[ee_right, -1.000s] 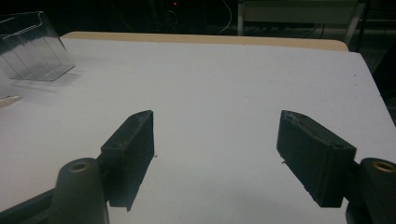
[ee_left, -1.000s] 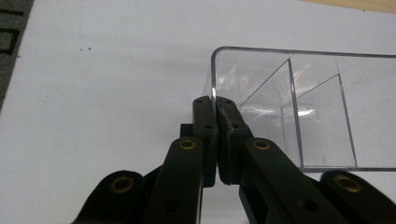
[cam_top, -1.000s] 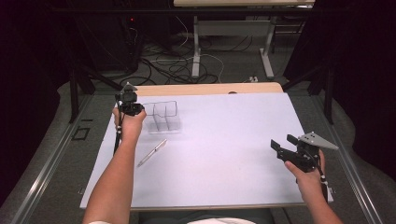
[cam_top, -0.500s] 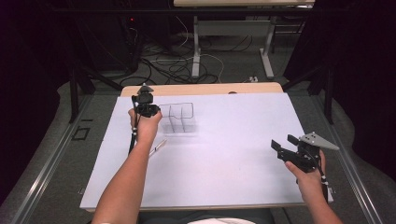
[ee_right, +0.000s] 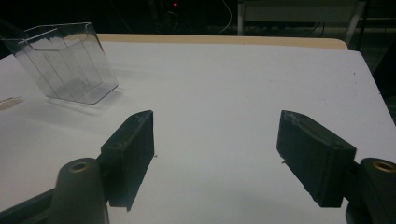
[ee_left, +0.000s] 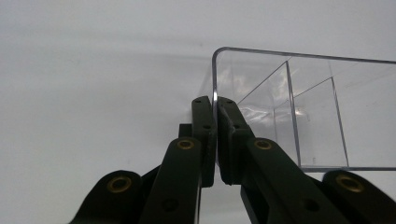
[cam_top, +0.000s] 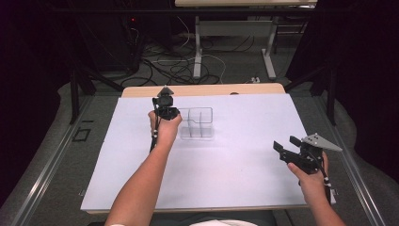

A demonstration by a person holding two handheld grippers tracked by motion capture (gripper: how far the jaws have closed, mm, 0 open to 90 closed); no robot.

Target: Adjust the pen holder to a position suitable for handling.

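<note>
A clear plastic box [cam_top: 198, 123] with inner dividers is at the back left of the white table cover [cam_top: 235, 179]. My left gripper [cam_top: 173, 113] is shut on its left wall. In the left gripper view the jaws pinch the thin clear wall of the box [ee_left: 299, 107] at the left gripper [ee_left: 215, 105]. In the right gripper view the box [ee_right: 70, 65] looks tilted, one end raised. My right gripper [cam_top: 285, 145] is held open near the front right, and nothing lies between the jaws of the right gripper [ee_right: 215, 140].
The tip of a pen [ee_right: 9, 101] lies on the cover, to the left of the box in the right gripper view. A wooden table edge [cam_top: 202, 89] runs along the back. Cables [cam_top: 169, 66] and desk legs [cam_top: 197, 47] stand on the floor behind.
My left gripper has carried the clear box to the right, toward the table's middle. The left arm now covers the pen in the high view. The right gripper has stayed still and open.
</note>
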